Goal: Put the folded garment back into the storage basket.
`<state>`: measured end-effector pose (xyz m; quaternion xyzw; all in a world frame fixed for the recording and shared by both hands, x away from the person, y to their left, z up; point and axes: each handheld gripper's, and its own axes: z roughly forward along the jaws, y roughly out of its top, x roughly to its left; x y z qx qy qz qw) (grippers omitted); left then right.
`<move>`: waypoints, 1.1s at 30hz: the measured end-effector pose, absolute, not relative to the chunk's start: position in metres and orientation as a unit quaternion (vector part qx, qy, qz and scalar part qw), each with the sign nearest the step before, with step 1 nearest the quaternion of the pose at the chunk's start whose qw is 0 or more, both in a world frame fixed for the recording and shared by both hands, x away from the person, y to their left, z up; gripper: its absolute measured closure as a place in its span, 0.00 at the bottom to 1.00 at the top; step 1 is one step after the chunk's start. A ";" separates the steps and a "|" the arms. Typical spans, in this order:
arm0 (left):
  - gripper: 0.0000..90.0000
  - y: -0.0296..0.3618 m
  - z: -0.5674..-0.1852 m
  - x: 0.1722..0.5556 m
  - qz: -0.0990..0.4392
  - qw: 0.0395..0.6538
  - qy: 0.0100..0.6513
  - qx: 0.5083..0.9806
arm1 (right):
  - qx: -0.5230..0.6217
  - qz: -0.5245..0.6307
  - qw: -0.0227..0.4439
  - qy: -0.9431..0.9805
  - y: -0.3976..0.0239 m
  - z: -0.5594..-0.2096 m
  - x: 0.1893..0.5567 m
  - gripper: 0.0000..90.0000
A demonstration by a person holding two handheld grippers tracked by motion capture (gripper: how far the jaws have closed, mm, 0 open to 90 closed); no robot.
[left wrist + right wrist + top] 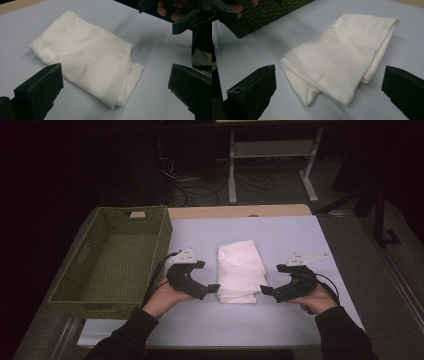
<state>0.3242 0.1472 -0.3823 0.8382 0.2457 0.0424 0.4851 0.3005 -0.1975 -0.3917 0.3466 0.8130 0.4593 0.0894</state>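
Both claws, left (214,288) and right (266,290), gape wide, flanking the folded white cloth's (240,271) near end; its length runs away from them.

Folded white cloth (240,271) between two hand-held grippers, green basket (112,261) left

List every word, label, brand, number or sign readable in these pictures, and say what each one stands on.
None: no readable text stands on anything here.
The folded white cloth is plain, with no tag or print showing.
The green woven basket carries no label.
The left hand-held gripper and right hand-held gripper show no legible marking.
The table is bare of writing.
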 end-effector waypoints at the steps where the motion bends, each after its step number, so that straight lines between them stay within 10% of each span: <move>1: 0.00 0.147 -0.384 0.324 0.042 0.485 0.246 0.838 | 0.348 0.459 0.088 0.813 -0.198 -0.393 0.300 0.00; 33: 0.00 0.146 -0.414 0.326 0.039 0.462 0.260 0.847 | 0.346 0.440 0.068 0.826 -0.182 -0.422 0.288 0.00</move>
